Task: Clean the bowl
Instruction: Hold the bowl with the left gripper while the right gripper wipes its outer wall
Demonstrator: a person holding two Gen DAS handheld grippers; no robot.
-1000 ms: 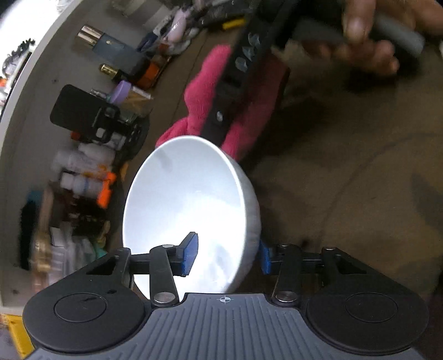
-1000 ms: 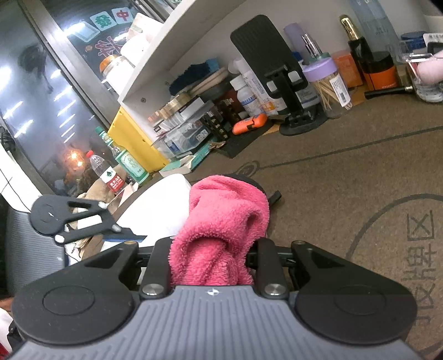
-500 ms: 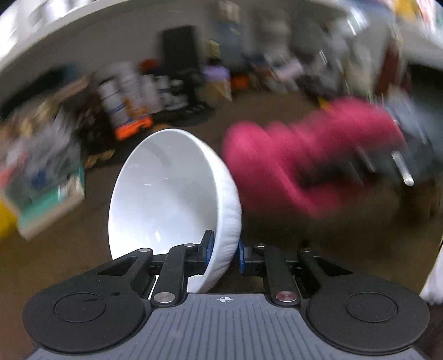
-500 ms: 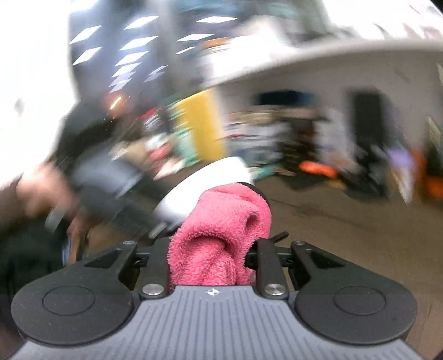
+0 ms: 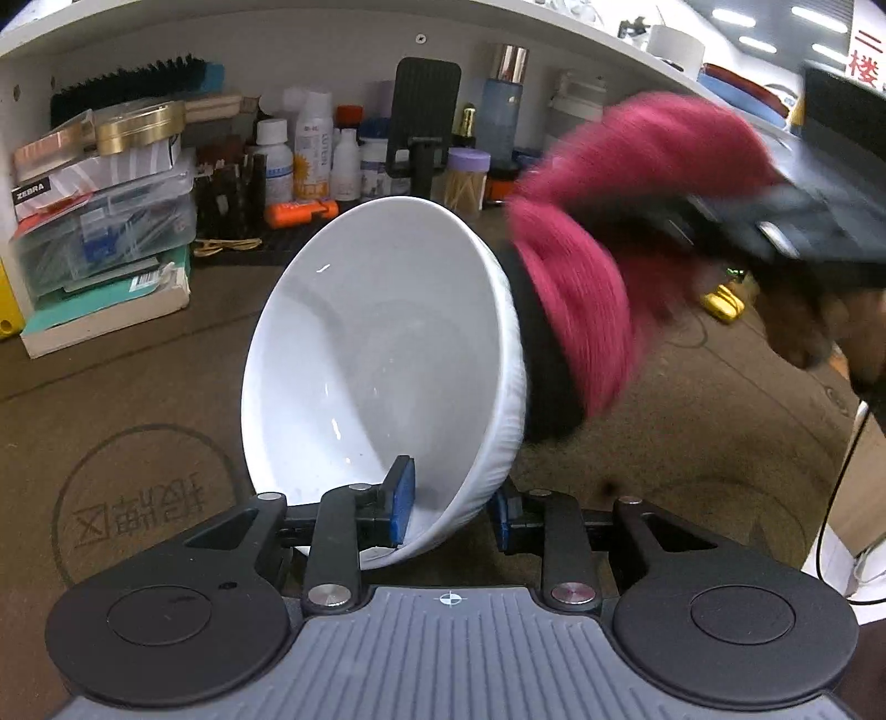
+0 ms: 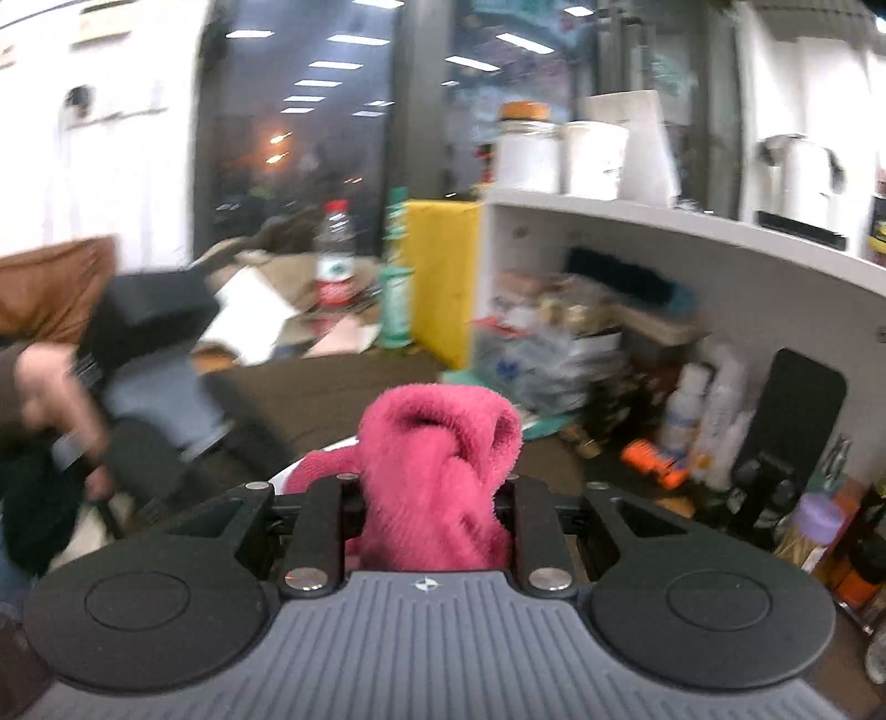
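Note:
A white bowl (image 5: 382, 354) stands tilted on edge above the brown table, its hollow facing left. My left gripper (image 5: 451, 501) straddles its lower wall, one blue pad inside and one outside. The jaws are opening, but both pads still touch the wall. My right gripper (image 6: 429, 498) is shut on a bunched pink cloth (image 6: 443, 476). In the left wrist view the pink cloth (image 5: 581, 249) is blurred, up and to the right of the bowl, close by its outer side. I cannot tell whether cloth and bowl touch.
Under a white shelf (image 5: 332, 33) the back of the table is crowded with bottles (image 5: 310, 155), a black phone stand (image 5: 426, 116) and stacked plastic boxes (image 5: 105, 221). A yellow clip (image 5: 720, 302) lies at right. A hand (image 6: 39, 382) shows at left.
The left wrist view has rolled from sideways to upright with the bowl still between the jaws. The cloth has shifted from behind the bowl to its right. The right wrist view rolled and rose.

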